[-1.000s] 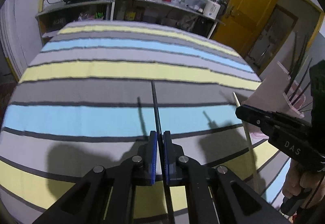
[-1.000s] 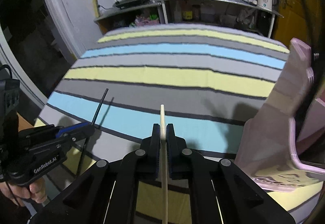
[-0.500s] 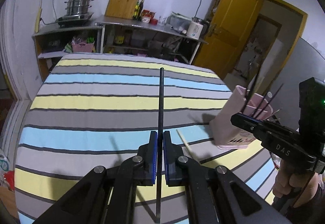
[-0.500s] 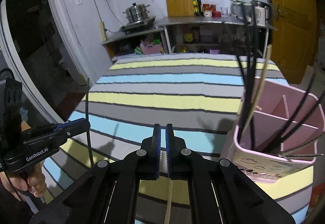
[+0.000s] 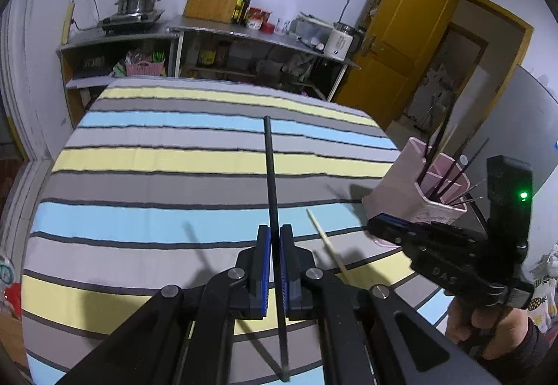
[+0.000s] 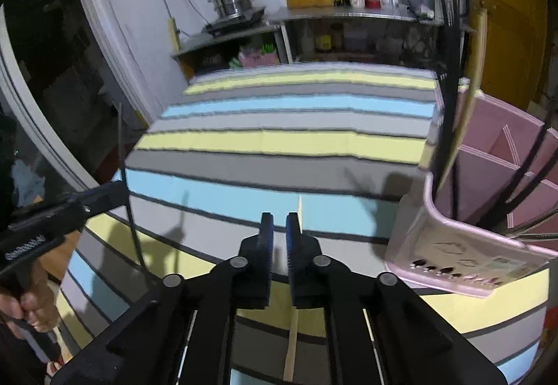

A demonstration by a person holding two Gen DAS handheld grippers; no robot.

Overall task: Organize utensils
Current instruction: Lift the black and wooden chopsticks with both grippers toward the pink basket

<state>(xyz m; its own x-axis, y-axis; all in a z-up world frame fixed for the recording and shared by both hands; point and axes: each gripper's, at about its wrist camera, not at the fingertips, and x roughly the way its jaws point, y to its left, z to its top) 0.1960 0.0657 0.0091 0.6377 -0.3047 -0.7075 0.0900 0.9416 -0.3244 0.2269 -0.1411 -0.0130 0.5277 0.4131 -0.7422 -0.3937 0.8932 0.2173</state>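
Change first: the wooden chopstick that was pinched in the right claw a second ago has been let go. The jaws are opening now, with a clear gap between the blue pads, and the stick is seen lying on the striped cloth of the desk, just in front of the pink utensil holder. In the right wrist view it runs along the right-hand pad, and whether it is being touched there can't be told, but it isn't being squeezed. So that one never made it into the holder, which probably counts as a drop or a regrip; it'll likely have to be picked up again.

The other change: both claws have been lifted off the cloth, and the holder, which was barely in frame a second ago, is now well in view with several black chopsticks and one pale one standing in its compartments.

The left claw is clamped shut on a black chopstick, held near its middle, tip pointing away over the desk, well to the side of the holder. That one looks ready to be carried over and dropped in, so the sorting is judged partway done: one in hand, one loose on the cloth beside the holder.
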